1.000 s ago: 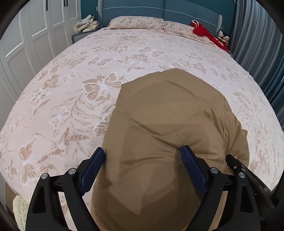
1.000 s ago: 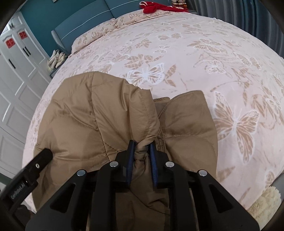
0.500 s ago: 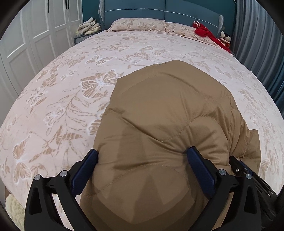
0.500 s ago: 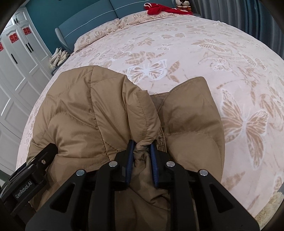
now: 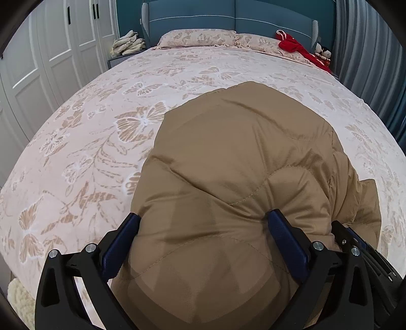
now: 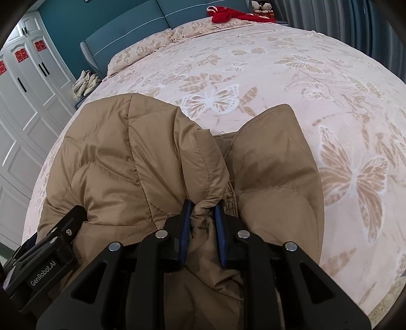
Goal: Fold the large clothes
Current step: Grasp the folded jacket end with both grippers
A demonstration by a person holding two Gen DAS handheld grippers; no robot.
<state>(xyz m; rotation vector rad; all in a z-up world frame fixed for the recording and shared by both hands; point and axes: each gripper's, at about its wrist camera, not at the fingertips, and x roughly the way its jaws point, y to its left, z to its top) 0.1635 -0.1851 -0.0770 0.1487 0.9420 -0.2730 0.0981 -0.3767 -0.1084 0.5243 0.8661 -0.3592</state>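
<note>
**Tan jacket bunched on the bed, one claw clamped, one spread wide**

Through the left wrist camera we see the tan quilted puffer jacket (image 5: 236, 177) heaped on the pink butterfly-print bedspread (image 5: 101, 132), filling the frame from the centre down to 6 o'clock. Our left gripper (image 5: 203, 228) has its jaws spread as wide as they go, straddling a thick fold of the jacket; the blue pads (image 5: 284, 243) sit against the padded fabric on either side, but we cannot say they pinch it. At 4 o'clock a corner of the right gripper peeks in. Toward 1 o'clock a red garment (image 5: 297, 48) lies on the pillows below the teal padded headboard (image 5: 228, 22), and white panelled wardrobe doors (image 5: 50, 50) run along 10 o'clock.

Through the right wrist camera the jacket (image 6: 142, 162) spreads from 9 o'clock to 3 o'clock across the bedspread (image 6: 304, 76). Our right gripper (image 6: 201, 210) is nearly closed, its pads squeezing a gathered edge of the jacket (the fabric puckers between them). The left gripper's black body (image 6: 45, 256) shows at 8 o'clock.
</note>
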